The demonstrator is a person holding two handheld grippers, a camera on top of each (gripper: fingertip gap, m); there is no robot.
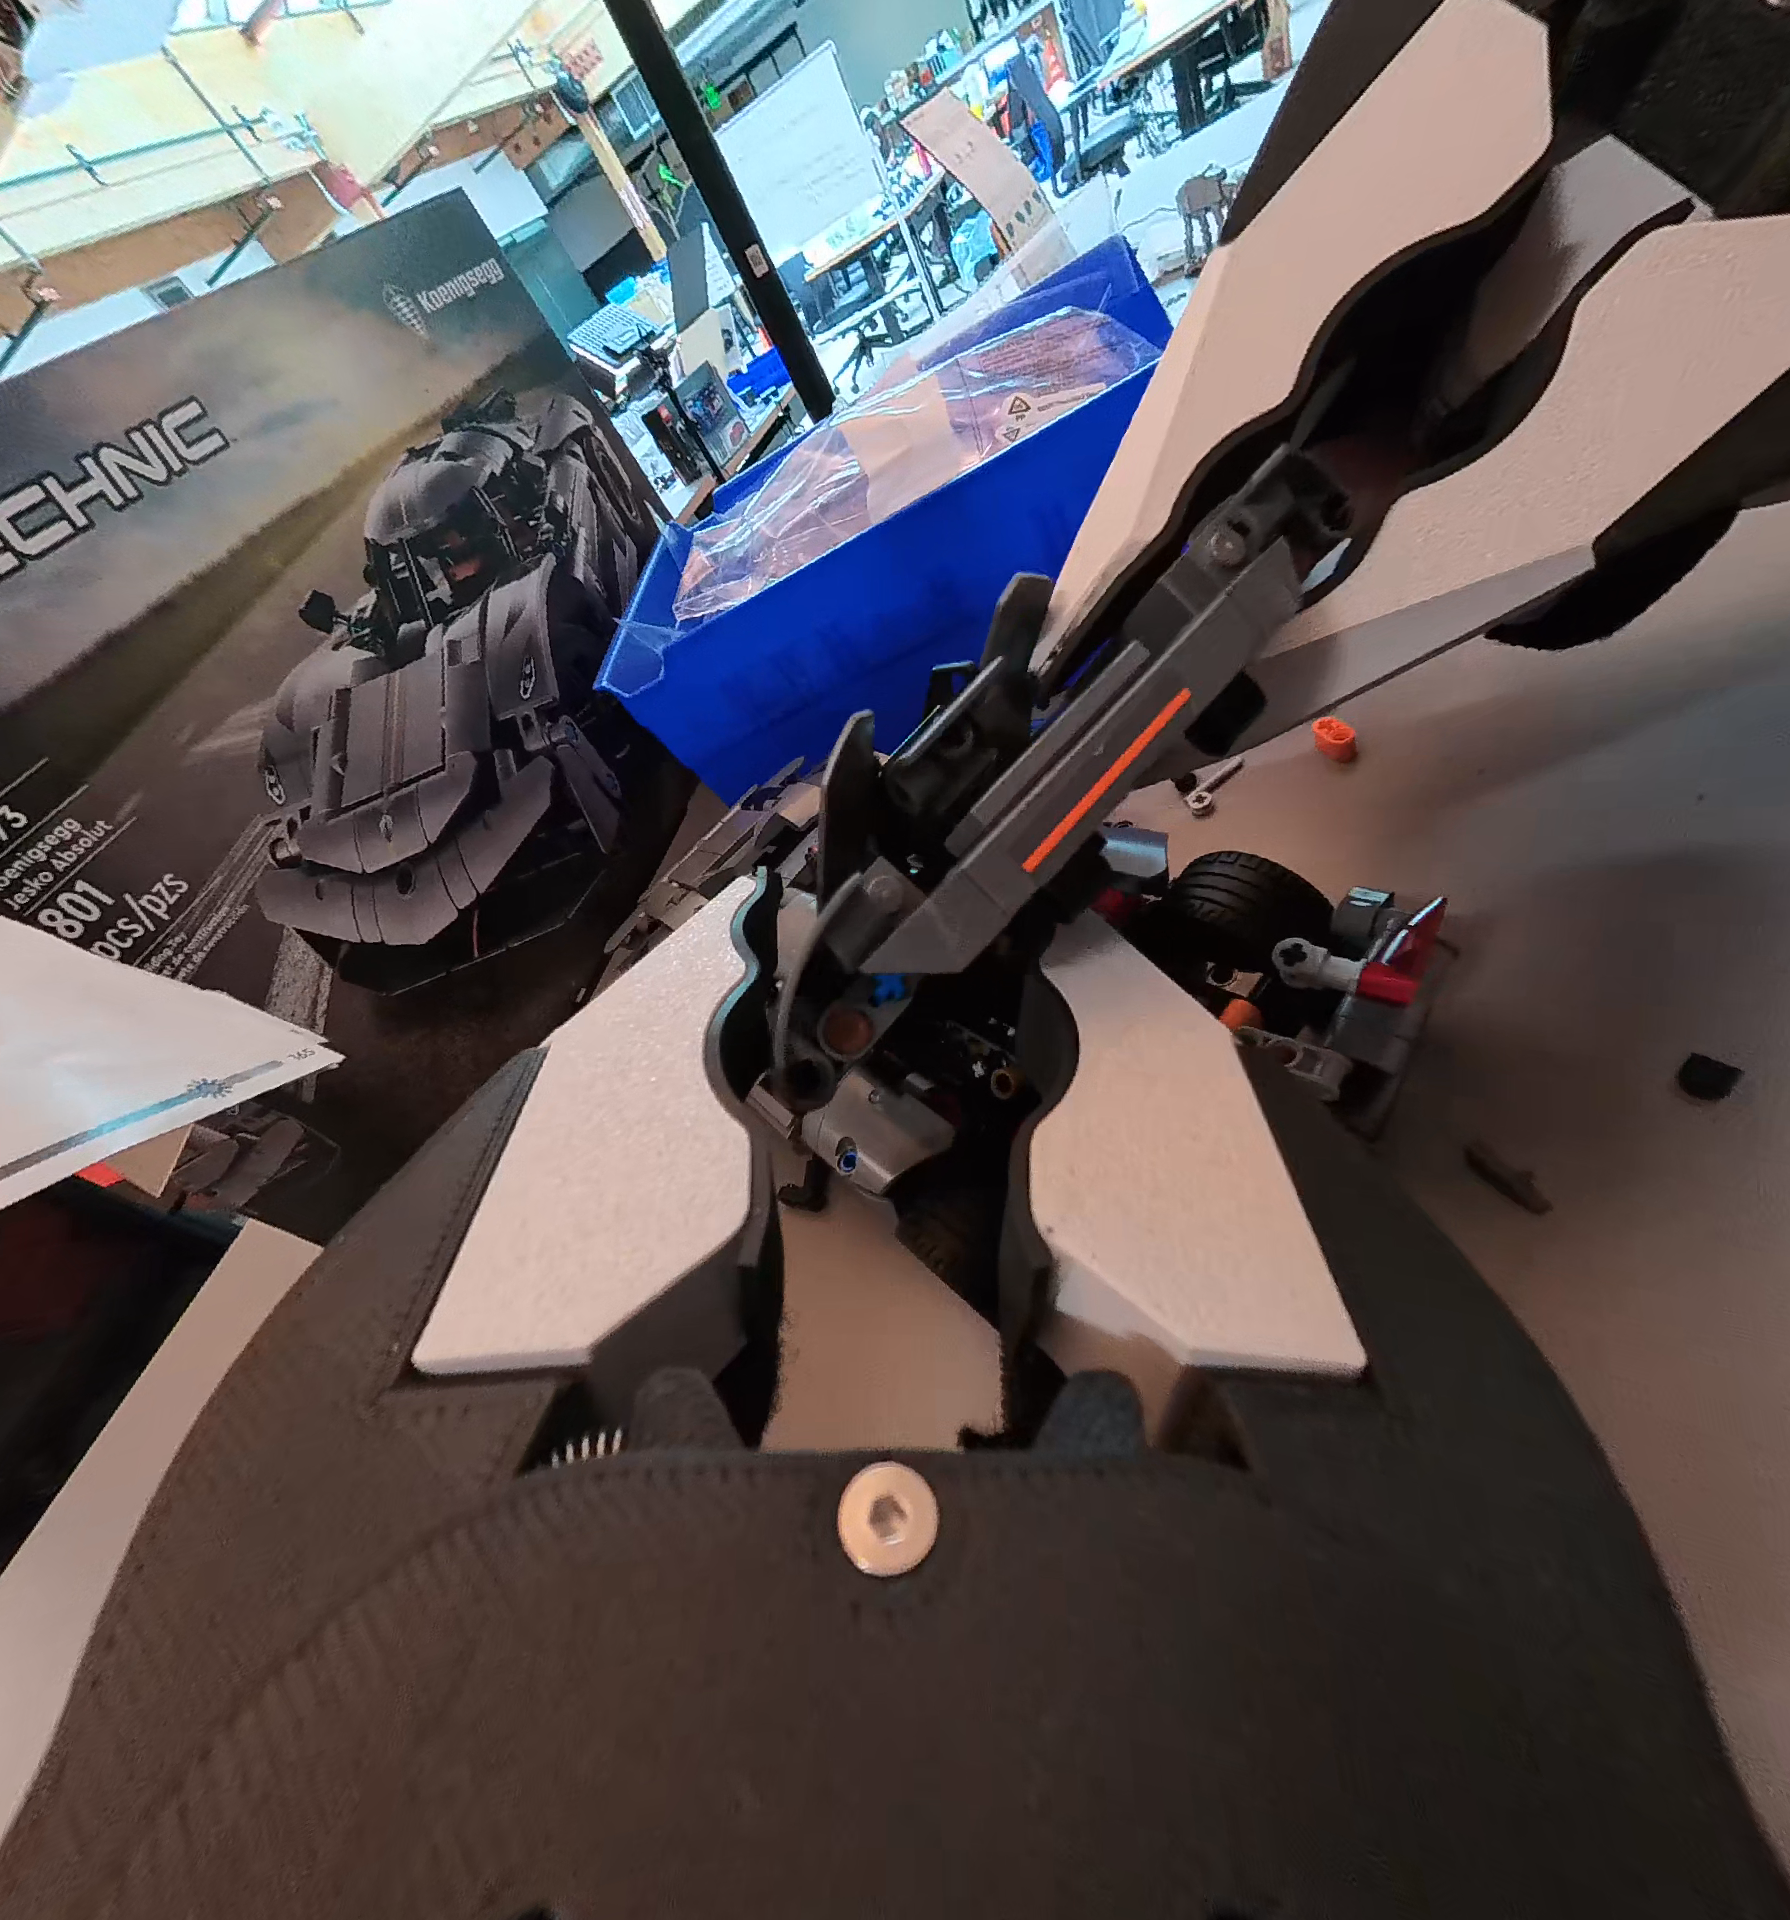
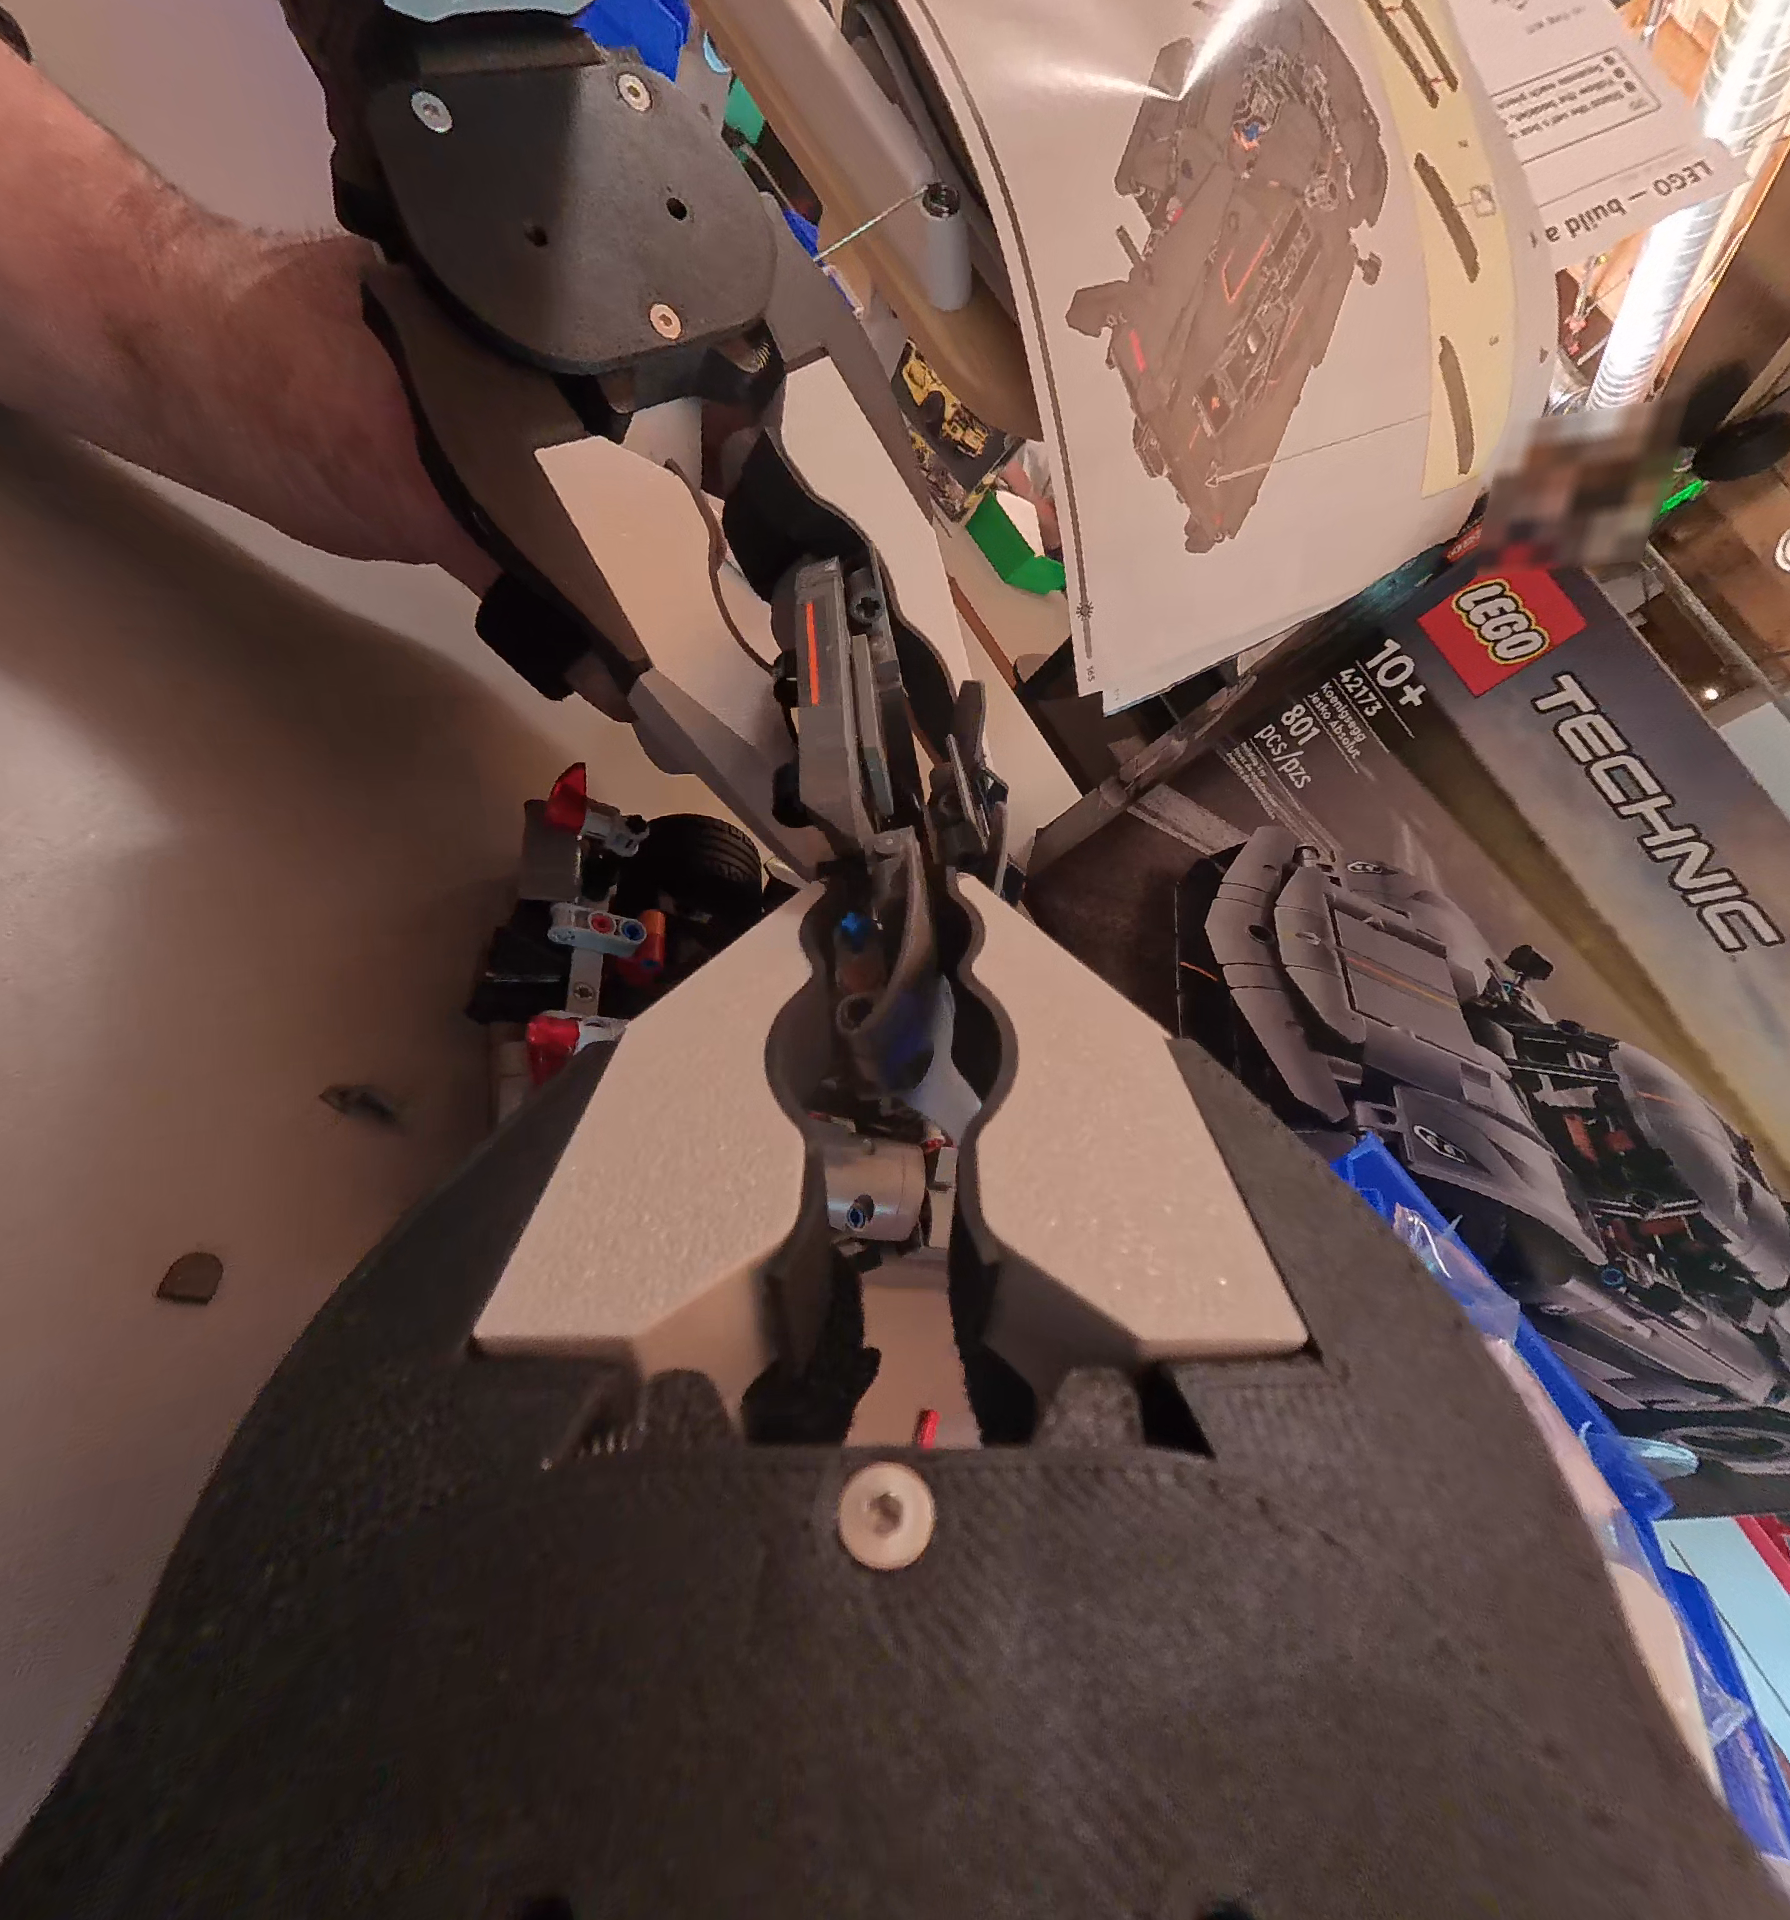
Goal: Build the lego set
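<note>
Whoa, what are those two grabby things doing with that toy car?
A person is building a grey Lego car using a handheld gripper in each hand. The left gripper and the right gripper meet over the half-built car on the white table. The right one holds a long grey panel with an orange stripe, apparently fitting it on. The set's box, an open instruction booklet and a blue bin stand nearby.
</note>
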